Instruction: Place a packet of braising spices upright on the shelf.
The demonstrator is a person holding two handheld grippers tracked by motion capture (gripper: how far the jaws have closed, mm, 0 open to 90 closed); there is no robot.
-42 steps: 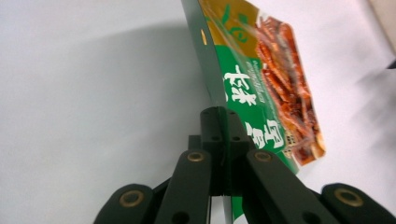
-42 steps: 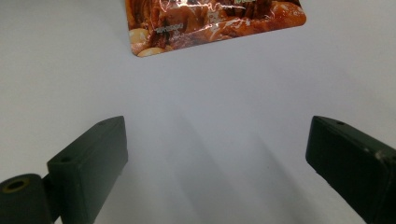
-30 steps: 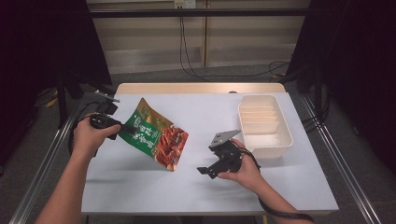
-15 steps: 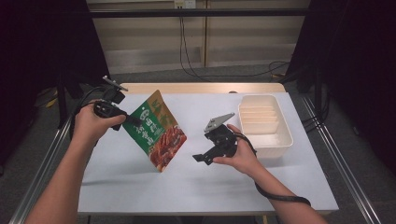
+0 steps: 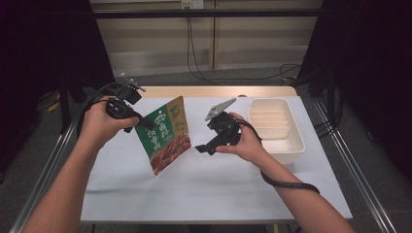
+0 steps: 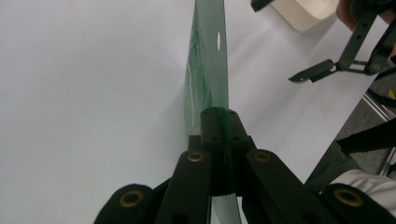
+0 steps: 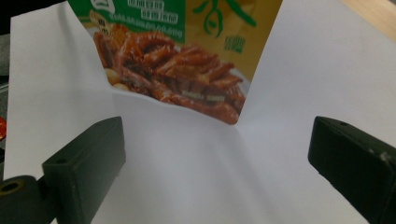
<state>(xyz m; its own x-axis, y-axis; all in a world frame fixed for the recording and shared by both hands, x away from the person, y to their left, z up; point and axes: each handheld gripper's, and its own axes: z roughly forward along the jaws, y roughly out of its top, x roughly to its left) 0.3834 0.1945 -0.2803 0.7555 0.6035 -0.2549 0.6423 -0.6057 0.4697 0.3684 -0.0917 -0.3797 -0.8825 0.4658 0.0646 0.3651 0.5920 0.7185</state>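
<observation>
one snack pouch (image 5: 163, 135), one cream tray (image 5: 291, 145), one white table (image 5: 204, 189), two grippers

White table, one tray

The table (image 5: 204, 194) has a white top and a wooden far edge; a cream tray (image 5: 296, 145) sits at its right side.

A green and yellow snack pouch (image 5: 164, 136) printed with reddish-brown food is hanging above the white table (image 5: 209, 184). Right of the pouch, a cream tray (image 5: 291, 145) is sitting, and both grippers' jaws are showing black.
</observation>
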